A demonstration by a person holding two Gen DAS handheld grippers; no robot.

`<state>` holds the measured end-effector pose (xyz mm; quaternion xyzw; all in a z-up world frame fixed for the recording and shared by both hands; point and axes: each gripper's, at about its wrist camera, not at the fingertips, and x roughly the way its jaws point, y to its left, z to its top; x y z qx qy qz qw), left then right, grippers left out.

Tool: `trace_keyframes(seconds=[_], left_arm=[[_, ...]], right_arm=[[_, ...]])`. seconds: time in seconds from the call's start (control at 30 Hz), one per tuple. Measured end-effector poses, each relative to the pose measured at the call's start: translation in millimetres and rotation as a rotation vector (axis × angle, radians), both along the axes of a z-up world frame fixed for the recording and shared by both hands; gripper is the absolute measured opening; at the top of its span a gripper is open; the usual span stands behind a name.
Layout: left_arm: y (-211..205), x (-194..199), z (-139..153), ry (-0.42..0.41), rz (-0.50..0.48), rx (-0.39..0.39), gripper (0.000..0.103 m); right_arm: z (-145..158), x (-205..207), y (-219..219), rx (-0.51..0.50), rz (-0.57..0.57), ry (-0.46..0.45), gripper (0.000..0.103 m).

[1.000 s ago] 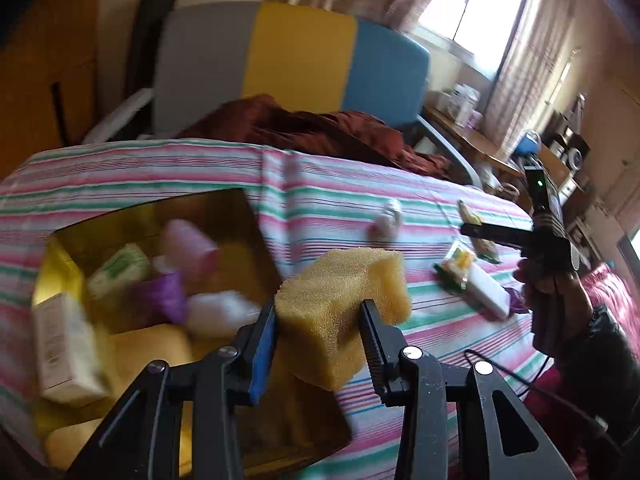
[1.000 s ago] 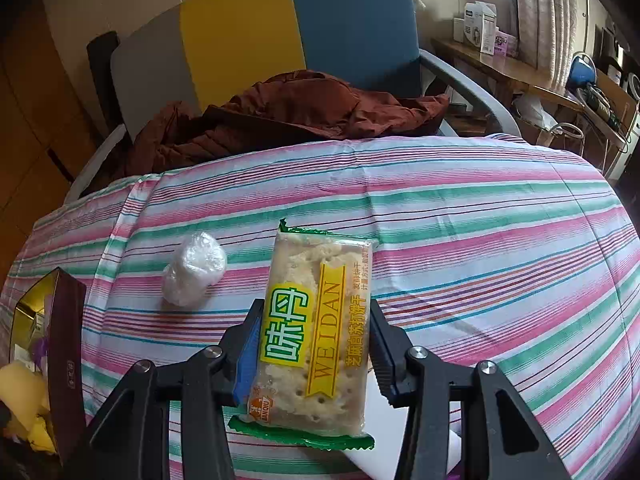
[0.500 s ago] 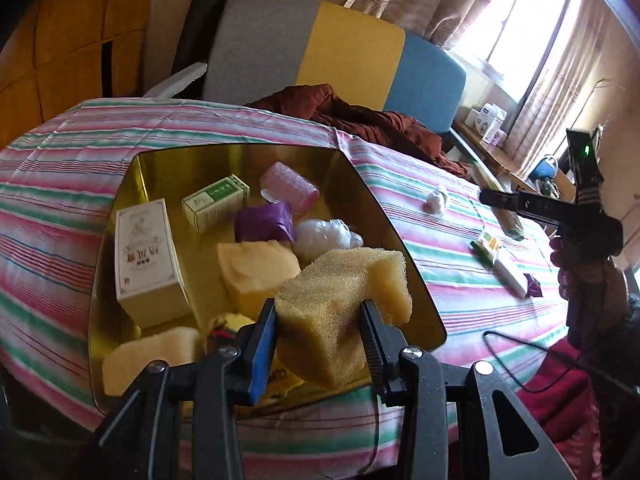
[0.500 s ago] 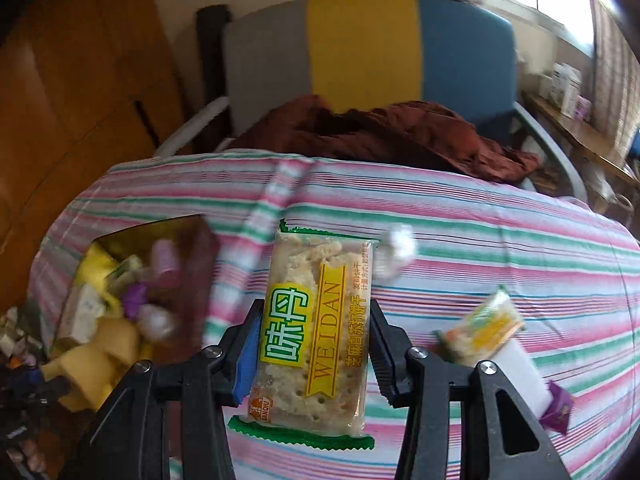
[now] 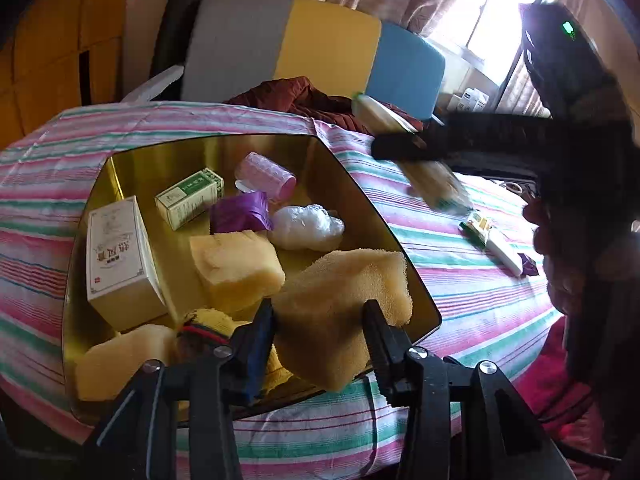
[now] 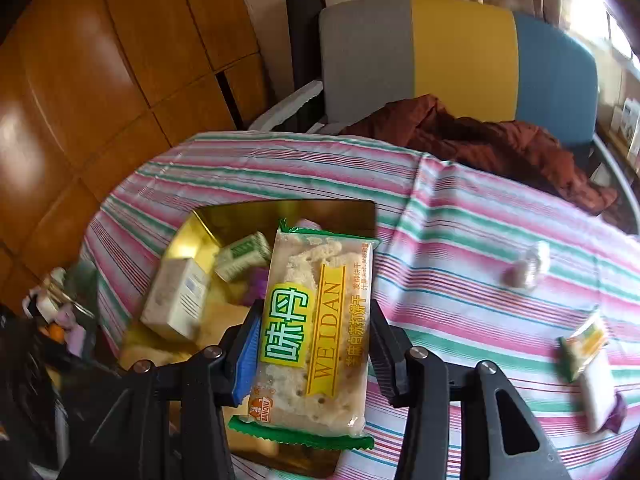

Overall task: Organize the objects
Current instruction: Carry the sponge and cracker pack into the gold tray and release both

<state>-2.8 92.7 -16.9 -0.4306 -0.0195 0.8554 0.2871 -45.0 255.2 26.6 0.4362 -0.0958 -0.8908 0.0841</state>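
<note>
- Yellow foam, a coarse sponge block (image 5: pixel 340 316), is seen between the jaws of the left tongs (image 5: pixel 320 336), which are opening; it sits at the near right rim of the gold tray (image 5: pixel 160 160), partly over the edge.
- Release into the tray is judged to be the step in hand for this sponge.
- A cracker packet (image 6: pixel 316 332) is clamped by the right tongs (image 6: pixel 316 344) and is carried above the tray's near side.
- Boxes, a pink roller, a purple packet and other sponges are already held in the tray.
- More items are left on the striped table (image 6: pixel 460 280), so further trips are called for.
- Next, the packet must be lowered over free tray space, then let go.
</note>
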Motion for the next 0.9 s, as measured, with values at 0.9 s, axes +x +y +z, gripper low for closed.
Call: trace_keyframes(seconds=[0.9], left_arm=[[-28.1,6.0,9.5,0.119,0.222,-0.122,0.075]], right_arm=[[-31.6,35.0,-9.2,0.104,-0.111,-0.016,0.078]])
